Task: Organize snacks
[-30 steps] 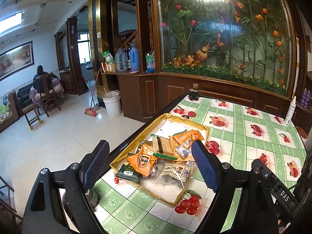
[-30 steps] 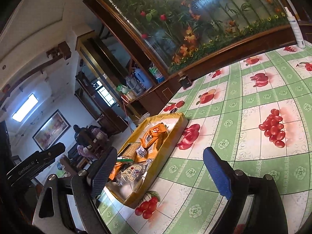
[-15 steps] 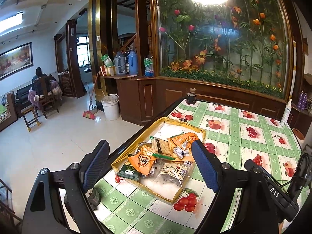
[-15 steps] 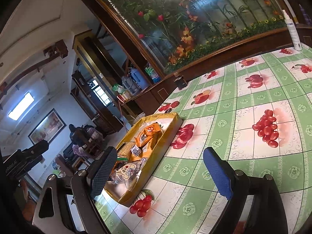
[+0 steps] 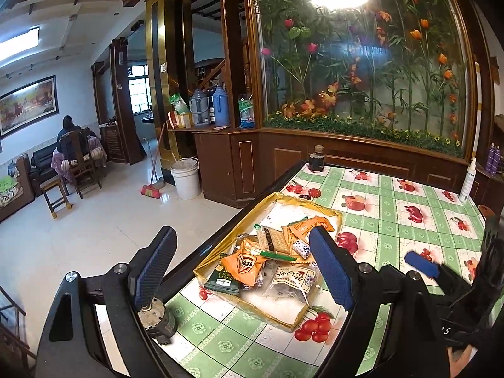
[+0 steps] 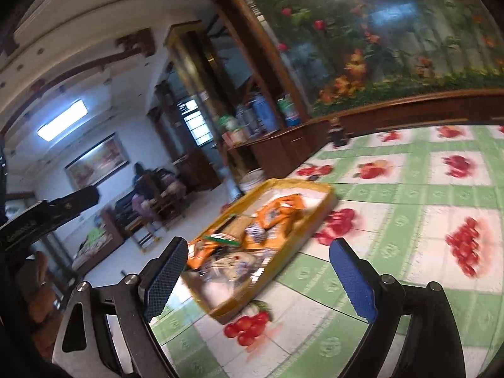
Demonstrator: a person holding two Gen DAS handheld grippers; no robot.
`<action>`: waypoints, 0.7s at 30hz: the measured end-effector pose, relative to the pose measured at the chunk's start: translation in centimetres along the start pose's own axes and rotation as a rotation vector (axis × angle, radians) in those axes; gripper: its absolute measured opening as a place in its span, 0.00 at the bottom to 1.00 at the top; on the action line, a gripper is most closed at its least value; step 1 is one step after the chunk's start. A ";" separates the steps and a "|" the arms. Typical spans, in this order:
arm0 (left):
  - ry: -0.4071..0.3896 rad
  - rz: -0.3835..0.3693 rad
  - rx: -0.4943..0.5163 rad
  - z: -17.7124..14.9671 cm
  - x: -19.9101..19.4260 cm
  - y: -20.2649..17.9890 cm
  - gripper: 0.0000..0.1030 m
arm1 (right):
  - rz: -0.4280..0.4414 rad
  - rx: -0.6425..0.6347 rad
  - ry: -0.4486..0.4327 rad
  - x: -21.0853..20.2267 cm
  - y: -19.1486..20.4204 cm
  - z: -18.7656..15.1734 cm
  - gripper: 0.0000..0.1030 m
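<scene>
Snacks [image 5: 271, 264] beyond both open jaws

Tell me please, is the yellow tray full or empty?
Partly full. The yellow tray holds snack packets heaped toward its near end, while the far end shows bare white bottom.

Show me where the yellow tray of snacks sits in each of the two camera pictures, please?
Left wrist view: the yellow tray lies at centre, between the left gripper's open fingers.
Right wrist view: the tray lies at centre, blurred, ahead of the right gripper's open fingers.
Shared landmark: the dark bottle at the table's far edge.
</scene>
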State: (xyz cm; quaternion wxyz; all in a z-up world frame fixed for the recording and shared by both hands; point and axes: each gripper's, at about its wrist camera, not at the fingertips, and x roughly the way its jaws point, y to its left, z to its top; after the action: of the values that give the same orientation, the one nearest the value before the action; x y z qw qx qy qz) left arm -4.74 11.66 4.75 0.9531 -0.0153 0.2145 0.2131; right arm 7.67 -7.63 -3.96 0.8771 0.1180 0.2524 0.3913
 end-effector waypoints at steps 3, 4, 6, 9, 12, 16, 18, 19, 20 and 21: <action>0.003 0.001 -0.003 0.0 0.2 0.3 0.84 | 0.053 -0.149 0.044 1.1 1.9 1.6 0.90; 0.004 0.003 -0.007 0.0 0.2 0.4 0.84 | 0.068 -0.195 0.052 1.3 2.4 2.0 0.90; 0.006 0.005 -0.011 0.0 0.3 0.6 0.84 | 0.088 -0.257 0.057 1.7 3.3 2.3 0.90; 0.002 0.017 -0.008 -0.1 0.2 0.9 0.84 | 0.113 -0.280 0.042 1.9 3.6 1.7 0.91; 0.002 0.026 -0.021 -0.2 0.2 1.2 0.84 | 0.130 -0.251 0.051 2.3 3.0 0.9 0.91; 0.008 0.026 -0.020 -0.2 0.3 1.3 0.84 | 0.122 -0.264 0.061 2.3 3.1 0.6 0.91; 0.016 0.015 -0.021 -0.3 0.3 1.4 0.84 | 0.127 -0.269 0.050 2.0 3.3 0.6 0.91; 0.017 0.014 -0.022 -0.3 0.3 1.4 0.84 | 0.133 -0.272 0.047 1.9 3.4 0.6 0.91; 0.017 0.014 -0.022 -0.3 0.3 1.5 0.84 | 0.134 -0.276 0.047 1.9 3.5 0.6 0.91; 0.017 0.013 -0.021 -0.3 0.3 1.5 0.84 | 0.133 -0.281 0.047 1.9 3.6 0.5 0.91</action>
State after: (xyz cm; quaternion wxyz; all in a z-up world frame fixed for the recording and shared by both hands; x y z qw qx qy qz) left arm -5.22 13.10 4.41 0.9495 -0.0258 0.2206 0.2214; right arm 6.78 -3.85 -2.74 0.8510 0.0013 0.2074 0.4825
